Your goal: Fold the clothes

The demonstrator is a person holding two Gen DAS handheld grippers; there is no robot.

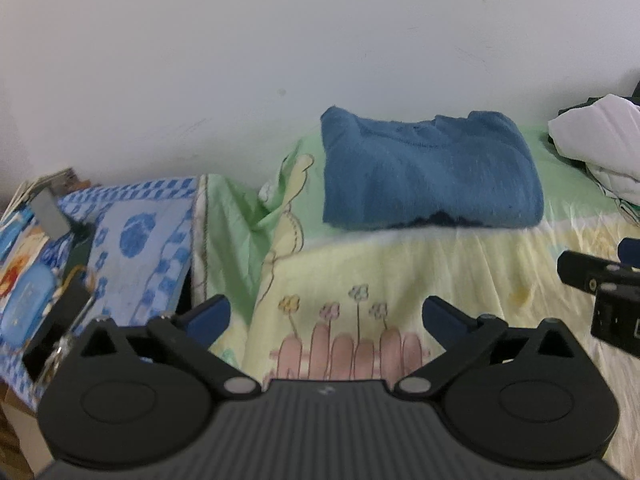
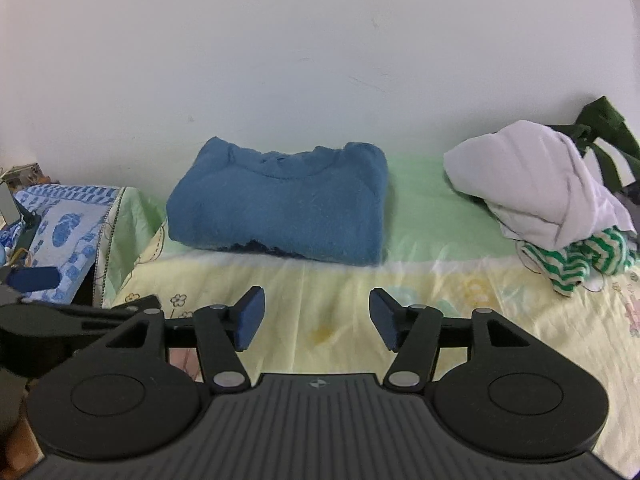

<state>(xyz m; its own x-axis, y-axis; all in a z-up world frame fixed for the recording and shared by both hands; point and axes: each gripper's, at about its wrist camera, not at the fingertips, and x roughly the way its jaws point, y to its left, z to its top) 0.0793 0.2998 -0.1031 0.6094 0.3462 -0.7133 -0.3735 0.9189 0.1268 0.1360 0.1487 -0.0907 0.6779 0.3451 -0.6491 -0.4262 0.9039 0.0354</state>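
No writing can be read anywhere. The wall is pale and bare behind the bed, whose sheet is green at the back and yellow in front, printed with flowers and a pink fence. A blue sweater lies folded on the bed against the wall, neckline toward the wall, a dark edge showing under its front fold. To its right, well apart, sits a heap of clothes: a white piece on top, a green-and-white striped one beneath, dark green straps behind; its right side is cut off. Left of the bed a blue patterned towel drapes over clutter too blurred to identify. The left gripper and right gripper both hover over the yellow sheet, fingers apart, holding nothing.
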